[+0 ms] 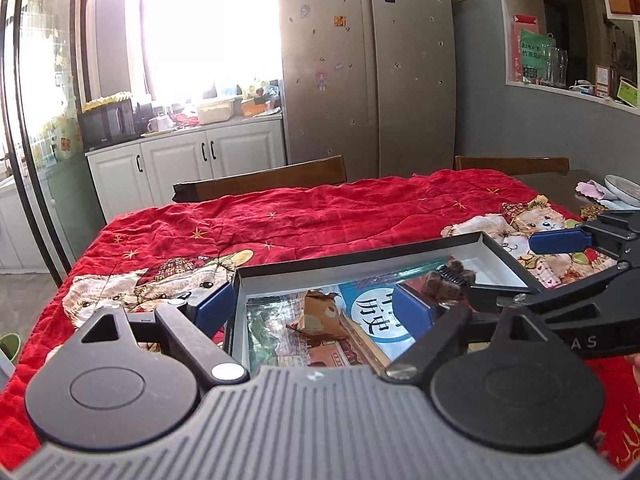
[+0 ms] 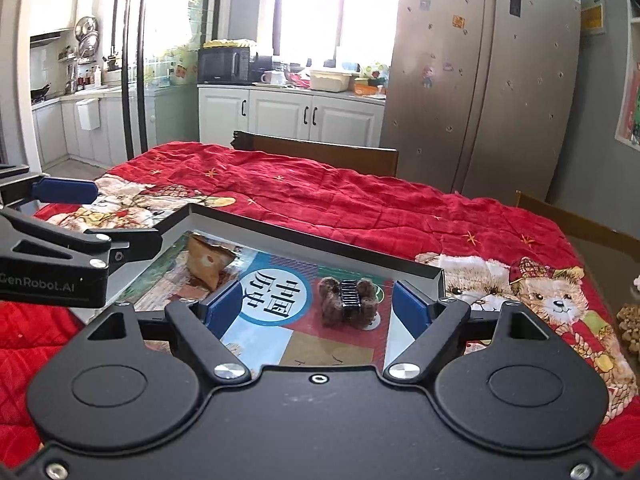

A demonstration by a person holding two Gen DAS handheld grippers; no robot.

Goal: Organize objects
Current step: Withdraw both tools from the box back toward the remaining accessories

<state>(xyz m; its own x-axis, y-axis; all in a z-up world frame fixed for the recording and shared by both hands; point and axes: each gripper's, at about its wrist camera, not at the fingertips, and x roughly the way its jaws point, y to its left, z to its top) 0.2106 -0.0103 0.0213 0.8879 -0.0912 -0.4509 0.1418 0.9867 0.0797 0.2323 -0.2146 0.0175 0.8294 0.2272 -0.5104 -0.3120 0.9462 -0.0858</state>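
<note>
Left gripper [image 1: 314, 306]: jaws wide, blue pads well apart, nothing between them. One pad sits outside the near-left wall of the box, the other over its interior; no contact seen.

Right gripper [image 2: 318, 306]: jaws also wide and empty. The brown furry hair claw [image 2: 349, 305] lies in the gap ahead of the pads, resting on the book, touched by neither.

Box [image 2: 320, 250]: shallow, dark-walled, open-topped, on the red bear-print quilt [image 2: 360, 204] that covers the table. Inside it lies a book [image 2: 276, 294] with a blue round title mark, flat on the bottom. On the book: the hair claw toward the right end and a crumpled tan wrapper [image 2: 208, 264] with a bear face toward the left end, apart from each other.

Outward: wooden chair backs [image 1: 260, 180] at the far table edge, a steel fridge [image 1: 368, 68] behind, white cabinets [image 1: 180, 156] with a microwave [image 1: 106, 124] under the window.

Step in hand, judged: both items appear already deposited in the box, and both grippers are free of them, so this looks like the release-and-clear phase near the end of the sorting.

Next move, judged: keep the jaws wide and clear the box walls without snagging. A beige clustered item [image 2: 628, 328] lies at the right table edge; identity unclear. If it belongs to the task, the right gripper is nearer to it.
</note>
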